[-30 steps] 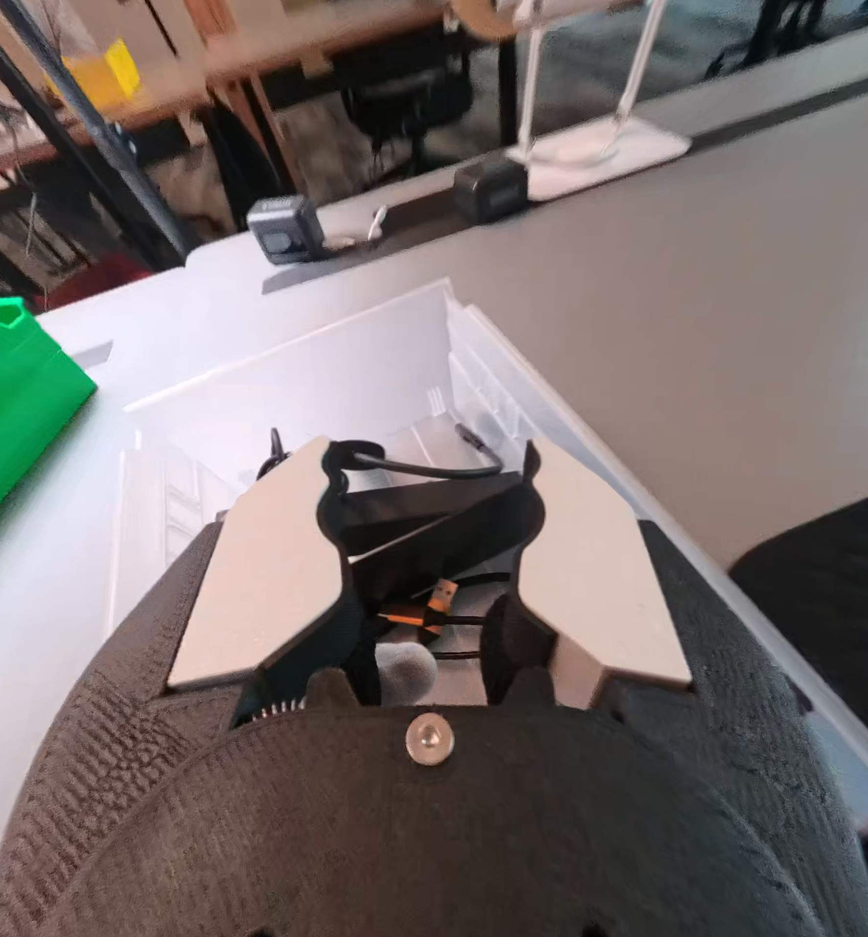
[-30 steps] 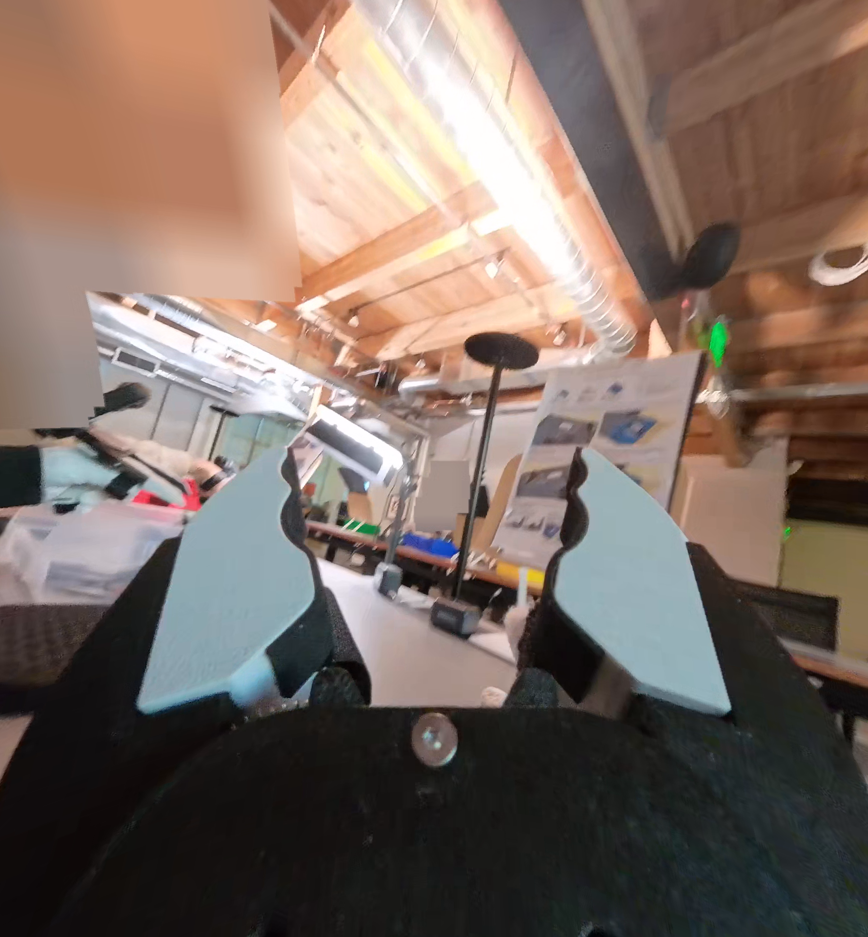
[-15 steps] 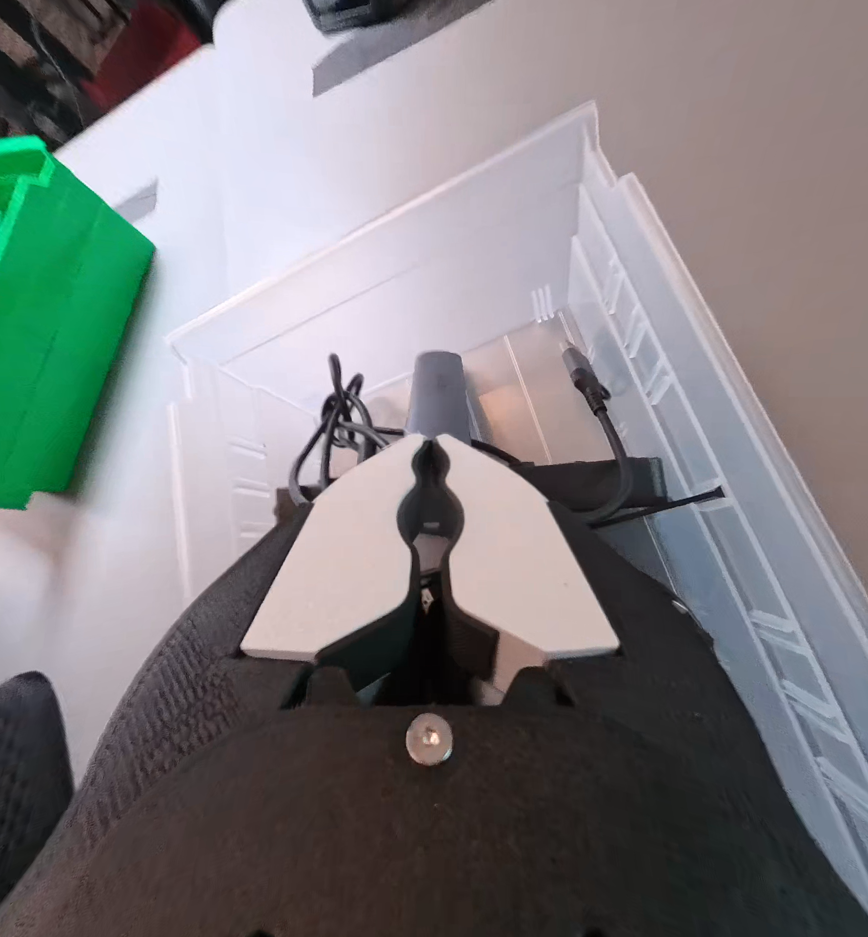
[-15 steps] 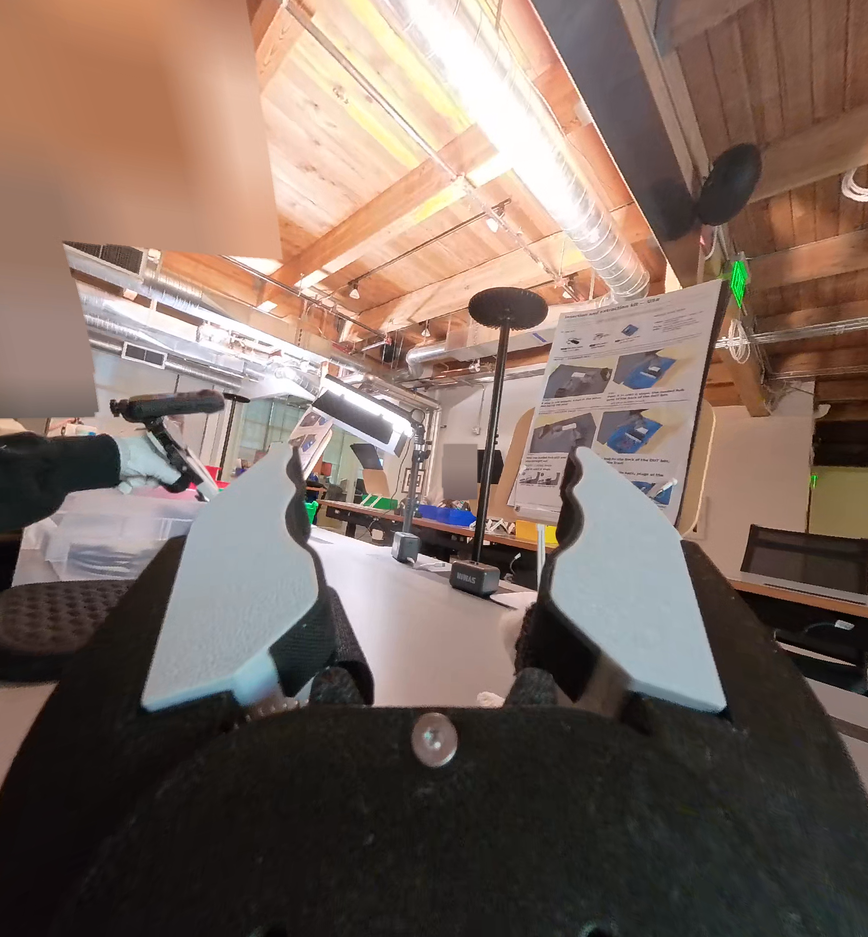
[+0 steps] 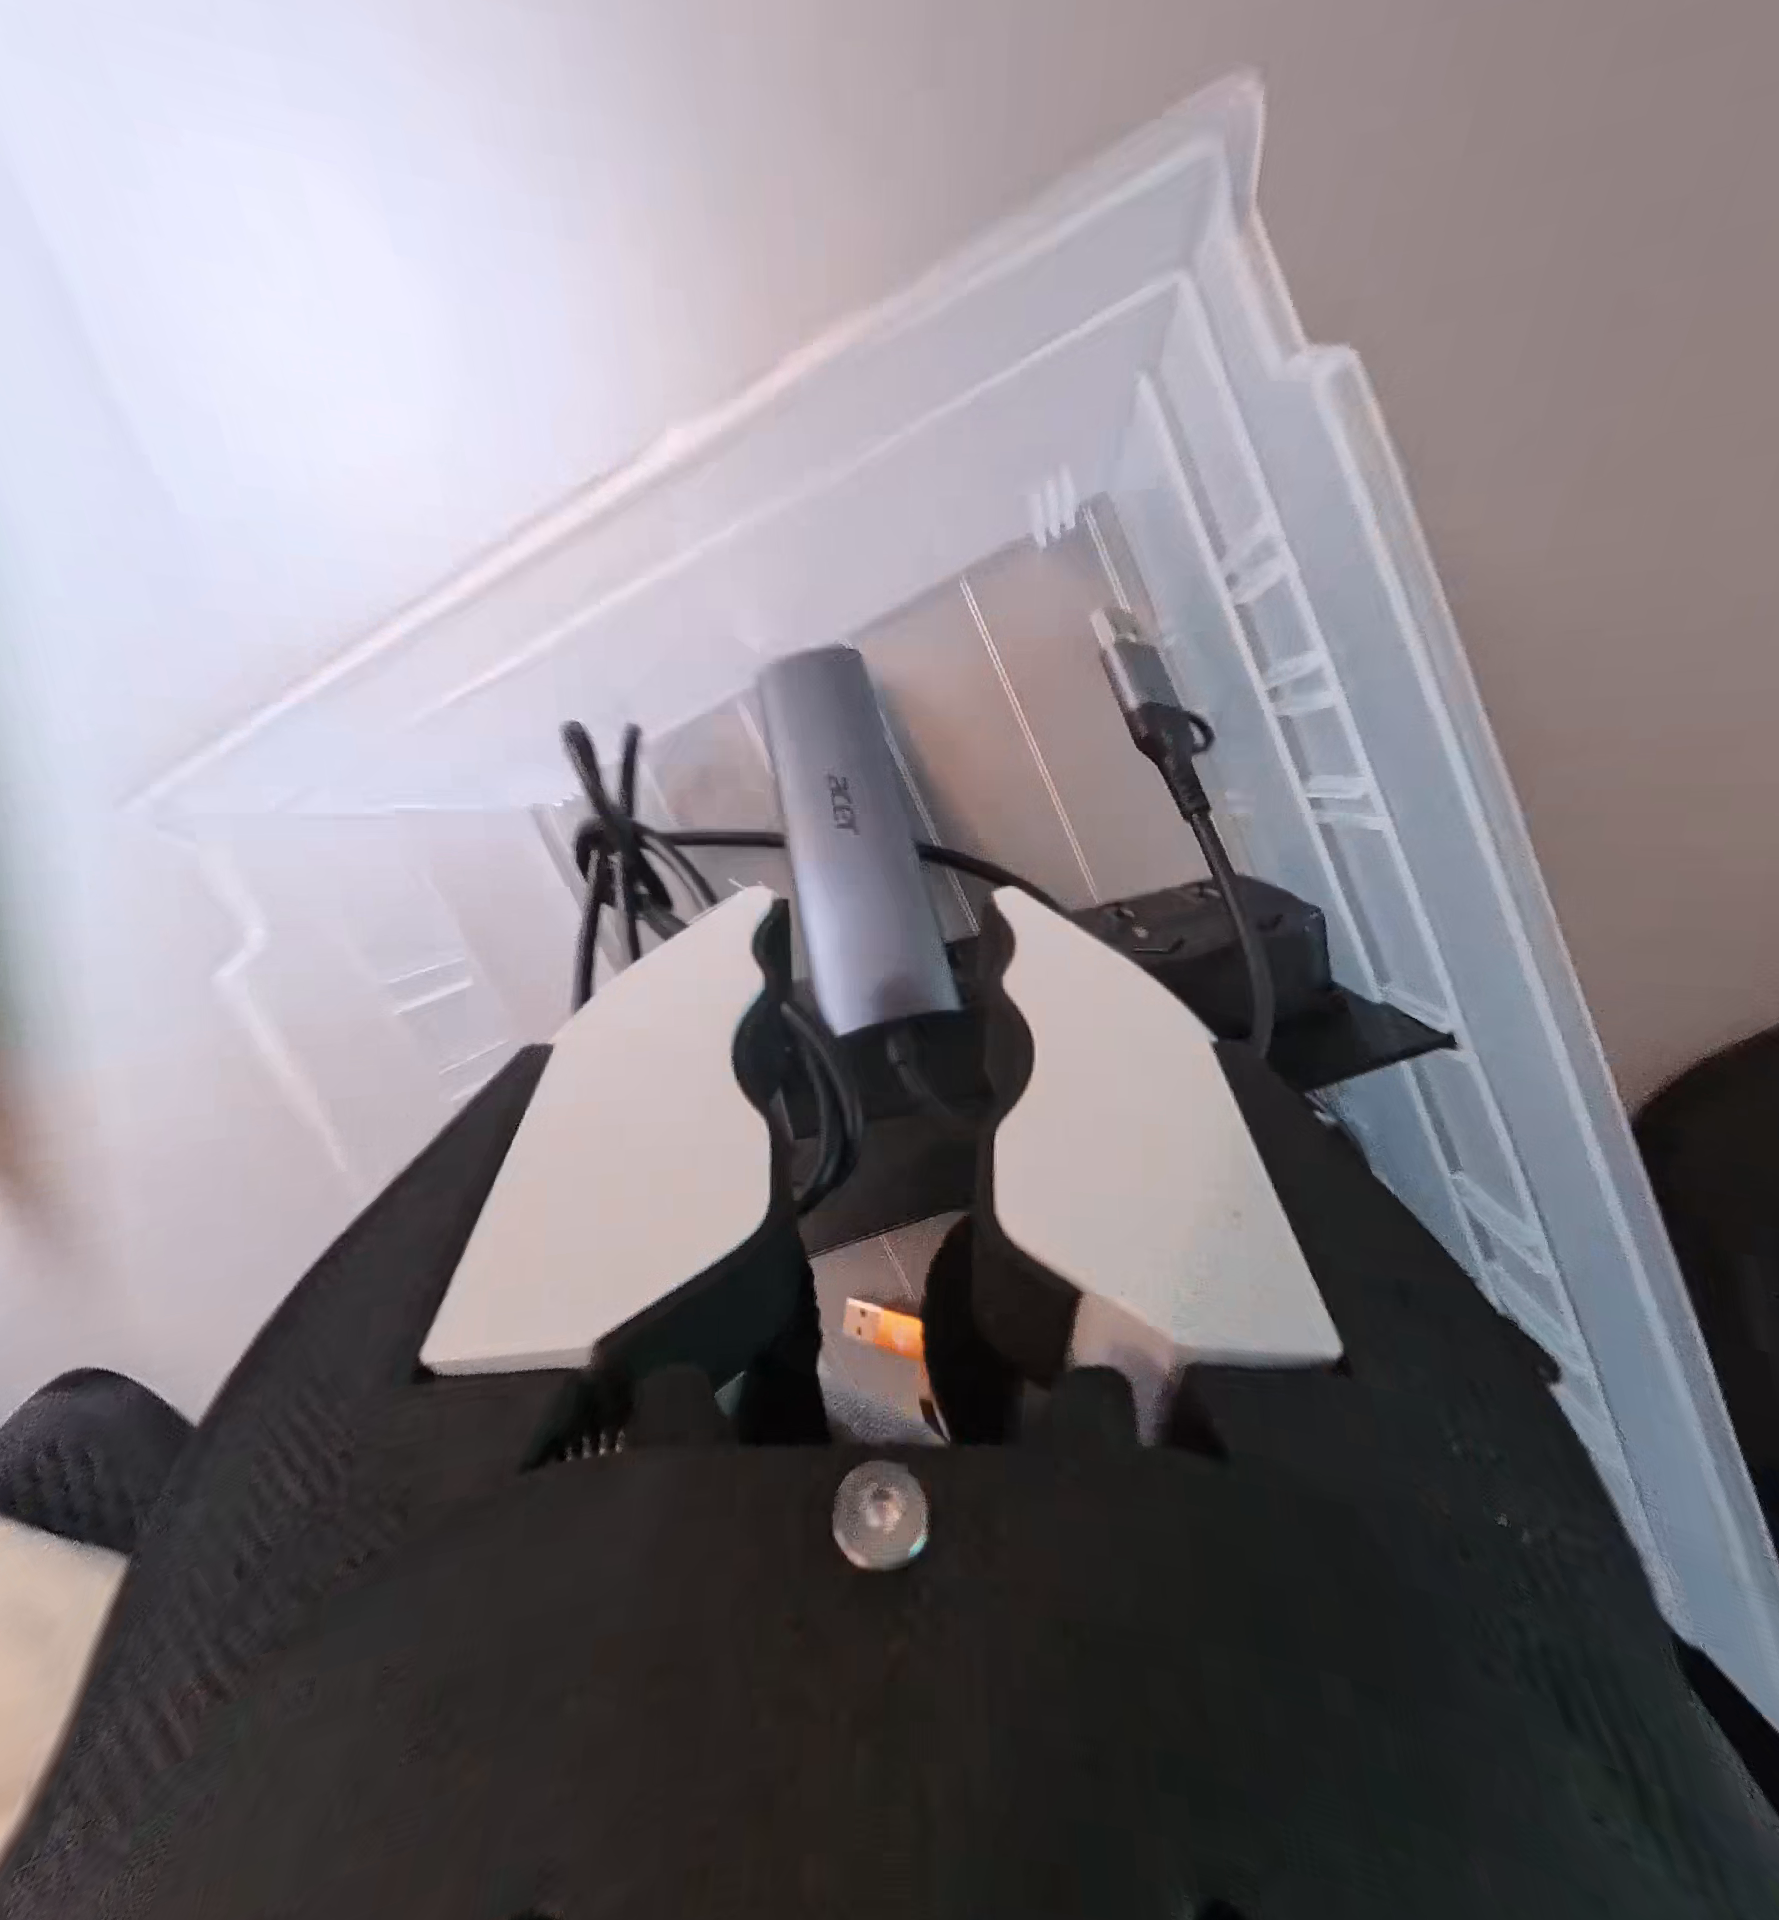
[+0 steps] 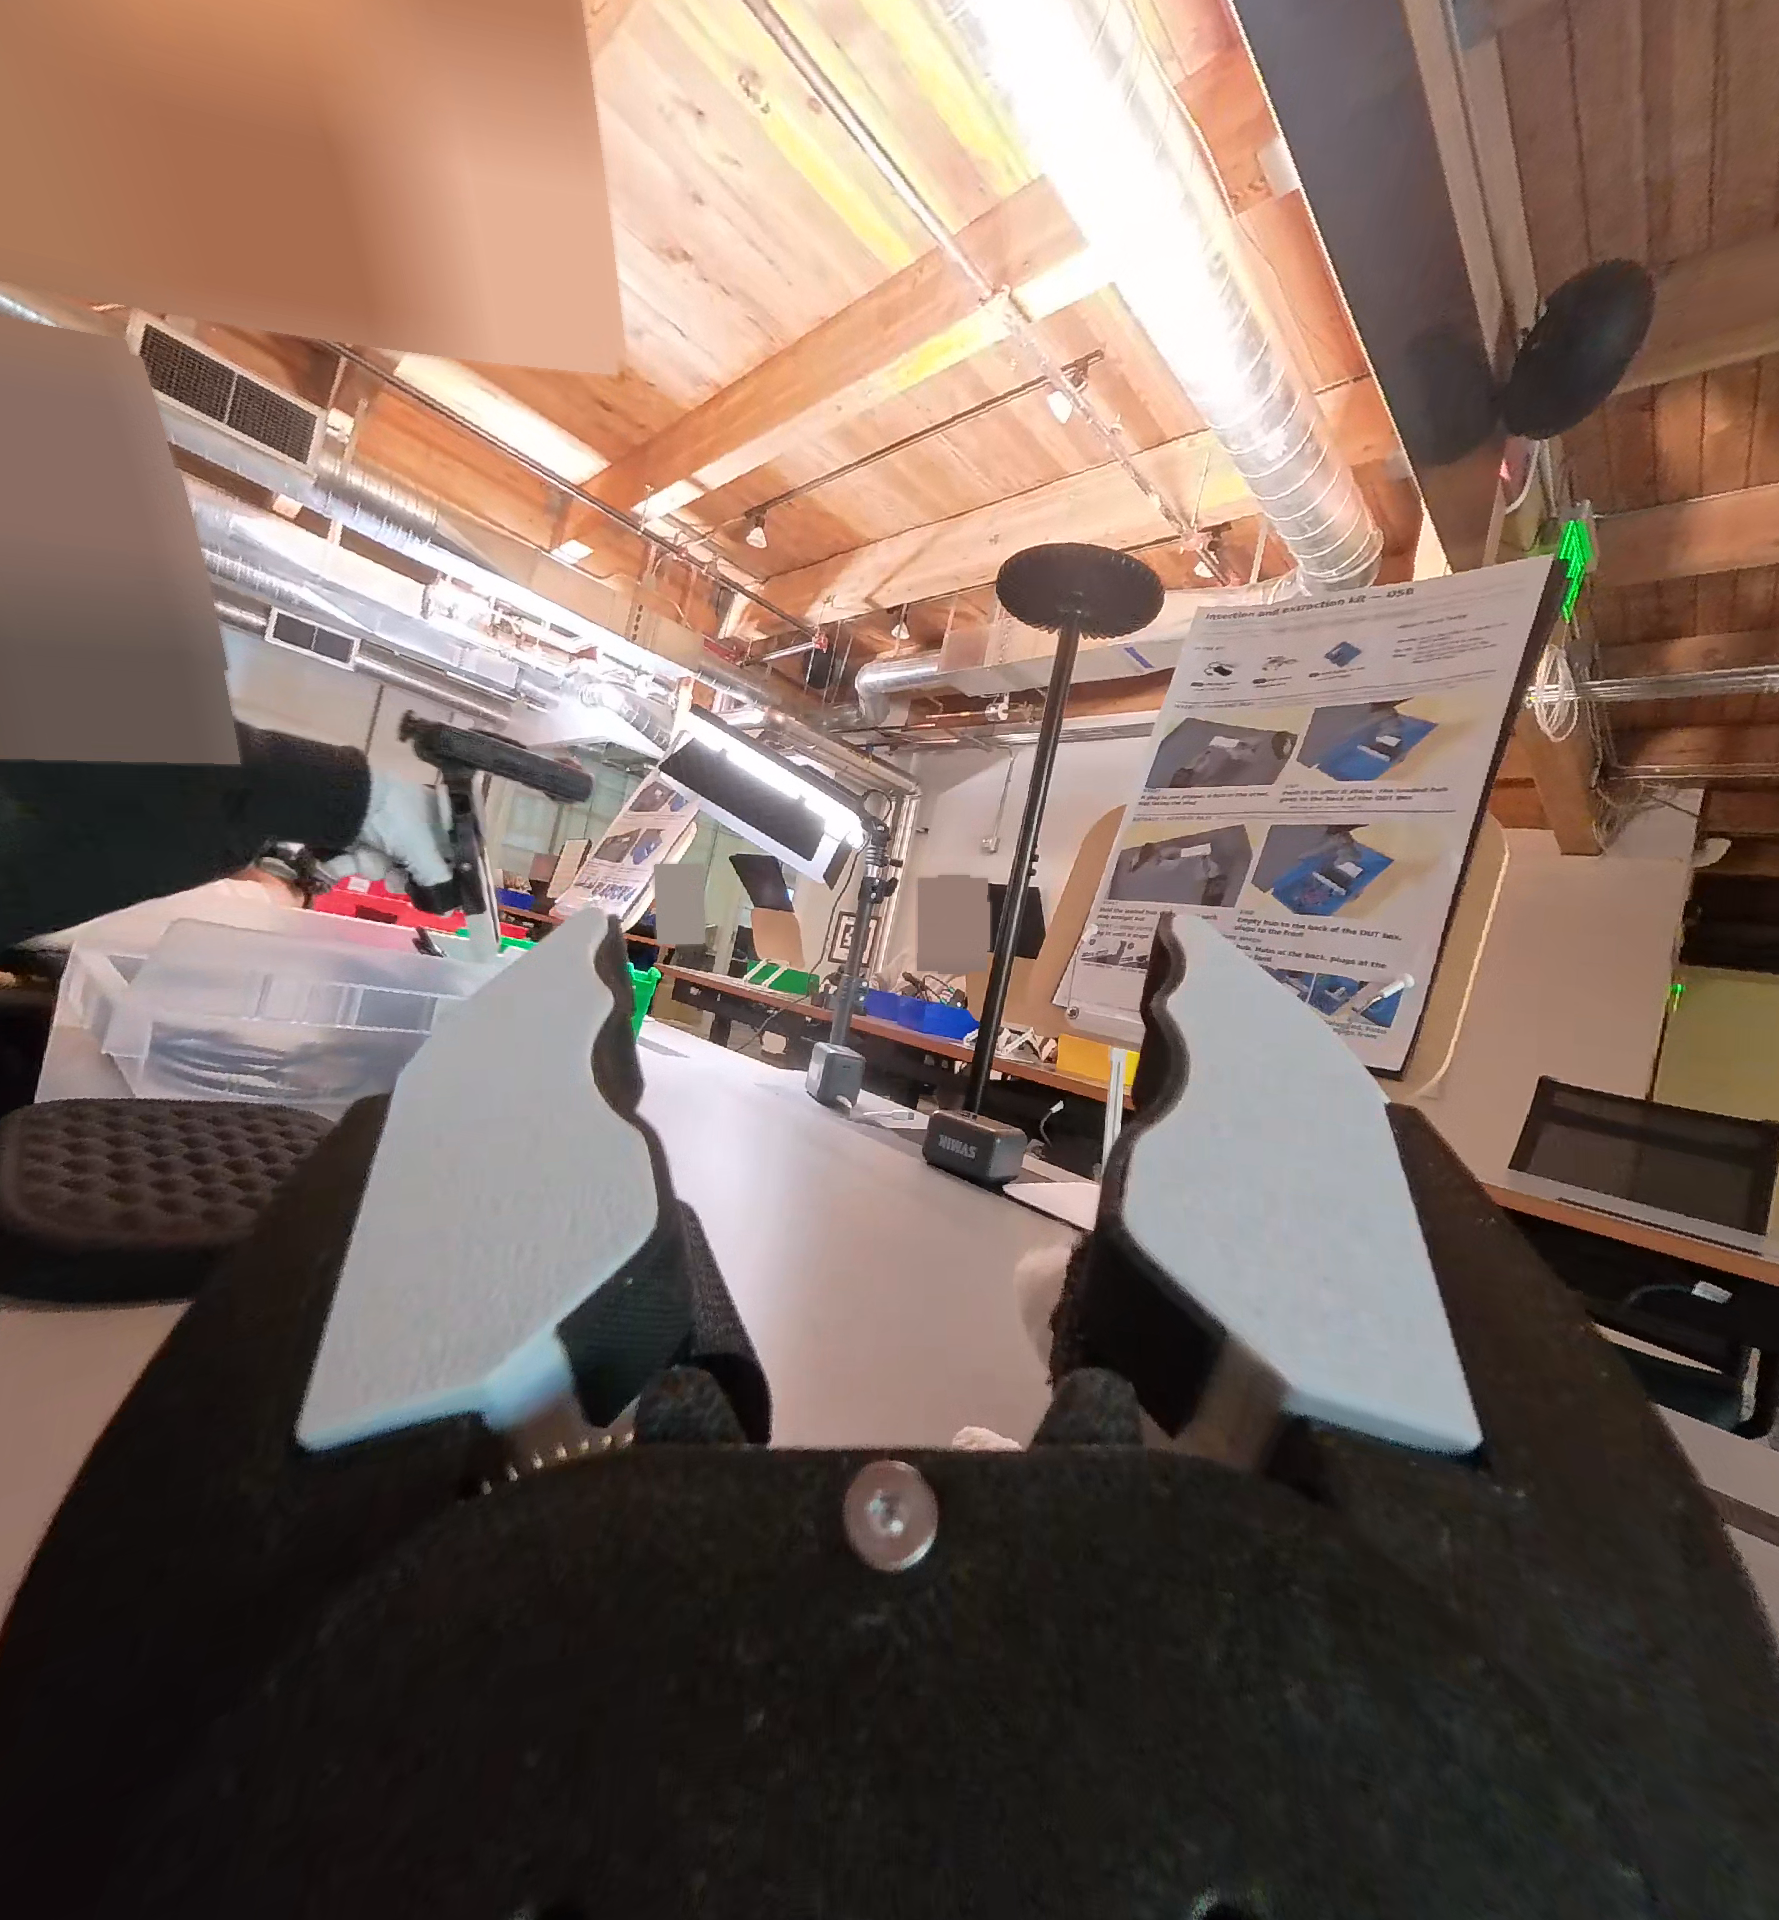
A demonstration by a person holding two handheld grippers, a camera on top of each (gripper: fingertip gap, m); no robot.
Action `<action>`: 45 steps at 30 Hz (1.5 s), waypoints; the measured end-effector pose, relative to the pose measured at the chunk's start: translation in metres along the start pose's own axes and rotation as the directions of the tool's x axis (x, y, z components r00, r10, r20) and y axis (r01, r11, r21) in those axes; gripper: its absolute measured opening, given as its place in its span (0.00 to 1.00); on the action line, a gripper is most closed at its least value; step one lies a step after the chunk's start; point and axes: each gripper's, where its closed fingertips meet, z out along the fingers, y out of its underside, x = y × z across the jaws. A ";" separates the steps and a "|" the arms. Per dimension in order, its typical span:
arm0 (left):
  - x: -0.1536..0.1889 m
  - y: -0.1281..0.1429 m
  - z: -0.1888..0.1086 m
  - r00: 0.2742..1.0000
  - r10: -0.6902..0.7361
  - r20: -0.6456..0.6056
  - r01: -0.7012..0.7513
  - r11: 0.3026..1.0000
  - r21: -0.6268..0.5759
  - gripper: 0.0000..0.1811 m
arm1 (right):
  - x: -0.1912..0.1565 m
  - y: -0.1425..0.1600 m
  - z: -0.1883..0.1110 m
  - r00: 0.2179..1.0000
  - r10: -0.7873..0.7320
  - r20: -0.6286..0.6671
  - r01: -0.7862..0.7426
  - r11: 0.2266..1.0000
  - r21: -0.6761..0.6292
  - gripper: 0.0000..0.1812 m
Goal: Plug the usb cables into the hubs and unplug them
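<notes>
- Hovering over the clear plastic bin (image 5: 1384, 644), the left gripper (image 5: 880, 935) has its jaws part-way apart, straddling the near end of the grey hub (image 5: 854, 842); whether the pads actually touch the hub cannot be told, so it reads as spread rather than pinching.
- The hub lies inside the bin, propped over a tangle of black cable (image 5: 604, 842); a second cable with a grey plug (image 5: 1134, 665) lies by the bin's right wall, draped over a black block (image 5: 1207, 935), and an orange plug (image 5: 880, 1330) shows lower down between the fingers.
- Likely trouble: the hub's own cable loops right beside the left finger, so a closing pinch could catch the cable with the hub — a lift would then drag the whole tangle.
- A grip on the rounded tail end alone may let the hub pivot or slip out.
- The right gripper (image 6: 885, 1029) points out across the table (image 6: 864, 1226) at the room, jaws wide apart and empty, so it is not placed to steady anything.
- Half a second ago the left jaws were pressed together with the hub just beyond their tips; now they are apart and the hub sits between them.
- The left view has also swung — the green bin has slid out to a blur at the left edge.
- The right gripper has barely changed, only tilted slightly lower.
</notes>
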 end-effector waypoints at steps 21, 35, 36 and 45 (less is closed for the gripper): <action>-0.013 0.012 0.025 0.998 0.058 0.040 -0.039 0.925 -0.378 0.19 | -0.006 0.004 0.001 0.999 -0.032 0.028 0.032 0.999 -0.022 0.52; 0.025 -0.077 -0.157 0.986 -0.012 0.164 -0.113 0.678 0.727 0.18 | -0.012 0.008 0.002 0.997 -0.056 0.048 0.058 0.997 -0.046 0.51; 0.037 -0.079 -0.167 0.990 -0.010 0.143 -0.107 0.607 0.788 0.18 | -0.012 0.008 0.002 0.997 -0.059 0.051 0.061 0.997 -0.049 0.50; 0.212 -0.065 -0.229 0.760 0.464 -0.455 0.528 -0.032 0.849 0.18 | -0.018 0.012 0.003 0.994 -0.082 0.078 0.088 0.994 -0.070 0.49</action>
